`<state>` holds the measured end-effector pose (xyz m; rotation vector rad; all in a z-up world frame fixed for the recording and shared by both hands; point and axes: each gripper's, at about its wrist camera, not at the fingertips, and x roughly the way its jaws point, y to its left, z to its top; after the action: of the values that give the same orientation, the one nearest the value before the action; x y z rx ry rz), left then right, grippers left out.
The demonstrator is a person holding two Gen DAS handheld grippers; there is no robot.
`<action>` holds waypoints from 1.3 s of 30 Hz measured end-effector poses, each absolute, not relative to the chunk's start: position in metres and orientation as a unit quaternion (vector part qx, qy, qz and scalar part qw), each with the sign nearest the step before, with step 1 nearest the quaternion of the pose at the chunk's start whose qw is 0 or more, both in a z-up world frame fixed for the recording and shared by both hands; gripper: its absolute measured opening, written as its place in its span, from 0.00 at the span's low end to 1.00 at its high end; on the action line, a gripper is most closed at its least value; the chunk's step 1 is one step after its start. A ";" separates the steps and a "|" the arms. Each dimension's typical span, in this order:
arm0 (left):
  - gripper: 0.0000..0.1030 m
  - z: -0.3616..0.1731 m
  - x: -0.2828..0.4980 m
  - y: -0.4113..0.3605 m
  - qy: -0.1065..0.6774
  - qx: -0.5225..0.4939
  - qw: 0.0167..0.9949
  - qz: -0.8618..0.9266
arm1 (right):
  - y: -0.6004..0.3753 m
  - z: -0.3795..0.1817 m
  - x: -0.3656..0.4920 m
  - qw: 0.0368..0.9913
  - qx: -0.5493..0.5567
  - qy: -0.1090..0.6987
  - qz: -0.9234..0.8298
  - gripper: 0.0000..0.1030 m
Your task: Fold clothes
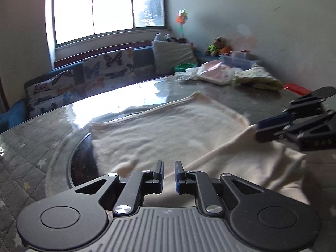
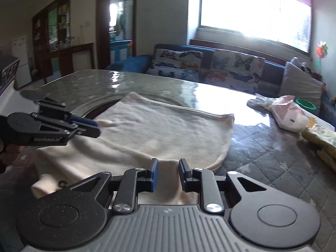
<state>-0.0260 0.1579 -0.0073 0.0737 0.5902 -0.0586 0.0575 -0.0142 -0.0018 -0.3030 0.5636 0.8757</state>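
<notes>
Both pairs of fingers stand apart, gripping nothing: the left gripper (image 1: 168,176) and right gripper (image 2: 168,175) hover over the near edge of the cream garment (image 1: 168,130), which lies partly doubled on the quilted table (image 1: 31,147). Any further fold wants edges matched, cloth taut.

Home living room: butterfly-cushioned sofa (image 2: 210,67), stuffed toys (image 1: 218,46).
</notes>
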 end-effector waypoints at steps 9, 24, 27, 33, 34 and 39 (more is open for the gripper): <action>0.21 -0.023 -0.047 0.145 0.310 0.079 0.946 -0.052 | -0.013 -0.019 0.036 0.827 -0.198 0.284 0.443 0.20; 0.37 -0.017 -0.058 0.162 0.314 0.057 0.947 -0.035 | -0.007 -0.018 0.076 0.850 -0.141 0.303 0.408 0.32; 0.39 -0.007 -0.074 0.158 0.307 0.058 0.948 -0.062 | -0.014 -0.009 0.061 0.841 -0.164 0.291 0.425 0.32; 0.44 0.002 -0.109 0.139 0.306 0.102 0.940 -0.115 | -0.013 -0.017 0.037 0.818 -0.226 0.277 0.450 0.32; 0.45 0.002 -0.115 0.138 0.307 0.113 0.938 -0.117 | -0.013 -0.018 0.035 0.817 -0.231 0.274 0.451 0.32; 0.47 -0.005 -0.130 0.129 0.310 0.166 0.928 -0.121 | -0.021 -0.006 0.025 0.812 -0.237 0.268 0.462 0.32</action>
<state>-0.1303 0.1293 -0.0050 0.3401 0.6347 -0.2490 0.0253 -0.0207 -0.0056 -0.5052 0.5733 0.9865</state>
